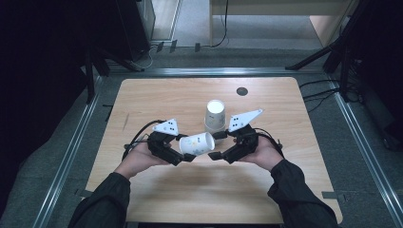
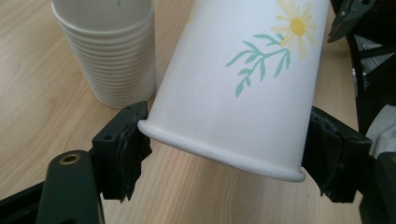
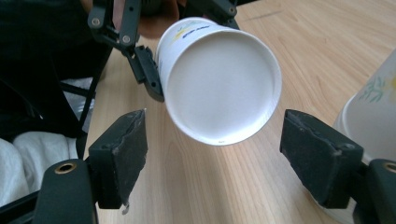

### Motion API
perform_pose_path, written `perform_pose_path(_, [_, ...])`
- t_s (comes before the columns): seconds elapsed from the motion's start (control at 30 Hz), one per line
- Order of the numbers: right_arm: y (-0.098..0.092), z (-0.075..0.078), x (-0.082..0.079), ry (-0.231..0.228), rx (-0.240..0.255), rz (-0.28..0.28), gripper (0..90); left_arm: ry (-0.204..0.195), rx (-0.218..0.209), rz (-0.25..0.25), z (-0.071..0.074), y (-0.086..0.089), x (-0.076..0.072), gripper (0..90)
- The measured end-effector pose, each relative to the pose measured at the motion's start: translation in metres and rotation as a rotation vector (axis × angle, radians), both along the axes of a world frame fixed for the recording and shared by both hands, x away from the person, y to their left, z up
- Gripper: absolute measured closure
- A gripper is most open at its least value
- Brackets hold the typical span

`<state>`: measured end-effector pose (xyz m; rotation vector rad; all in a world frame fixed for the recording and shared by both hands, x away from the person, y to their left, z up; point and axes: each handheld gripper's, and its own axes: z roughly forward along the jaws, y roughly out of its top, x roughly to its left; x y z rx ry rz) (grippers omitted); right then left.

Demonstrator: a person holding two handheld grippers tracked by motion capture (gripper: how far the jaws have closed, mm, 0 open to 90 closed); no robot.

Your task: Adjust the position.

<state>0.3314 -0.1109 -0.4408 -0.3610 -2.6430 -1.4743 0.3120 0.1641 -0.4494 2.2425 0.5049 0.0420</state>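
Note:
A white paper cup (image 1: 197, 143) with a daisy print lies on its side above the wooden table (image 1: 157, 95). My left gripper (image 1: 184, 151) is shut on it, its pads pressing the rolled rim (image 2: 219, 156) from both sides. The cup's flat bottom (image 3: 219, 91) faces my right gripper (image 3: 215, 158), which stands open; its pads sit either side of the bottom without touching it. A stack of nested paper cups (image 1: 215, 115) stands upright just behind the held cup, and appears at upper left in the left gripper view (image 2: 109, 51).
A small dark round mark (image 1: 242, 91) lies near the table's far edge. Metal rails run along both sides of the table, with dark stands and cables on the floor beyond. Bare wood stretches left, right and in front of the hands.

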Motion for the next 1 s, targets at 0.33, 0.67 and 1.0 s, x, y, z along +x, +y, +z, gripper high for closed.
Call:
perform_pose_path(0.33, [-0.002,-0.004,-0.004,-0.028,-0.038,-0.016,23.8,0.048,0.103,-0.054,0.006,-0.012,0.005,22.9])
perform_pose_path(0.67, [0.004,-0.007,-0.005,-0.046,-0.059,-0.01,23.8,0.06,0.233,-0.08,0.01,-0.02,0.012,22.9])
perform_pose_path(1.0, [0.018,-0.017,-0.003,-0.058,-0.102,0.003,24.1,0.056,0.364,-0.115,-0.001,-0.035,0.012,23.0])
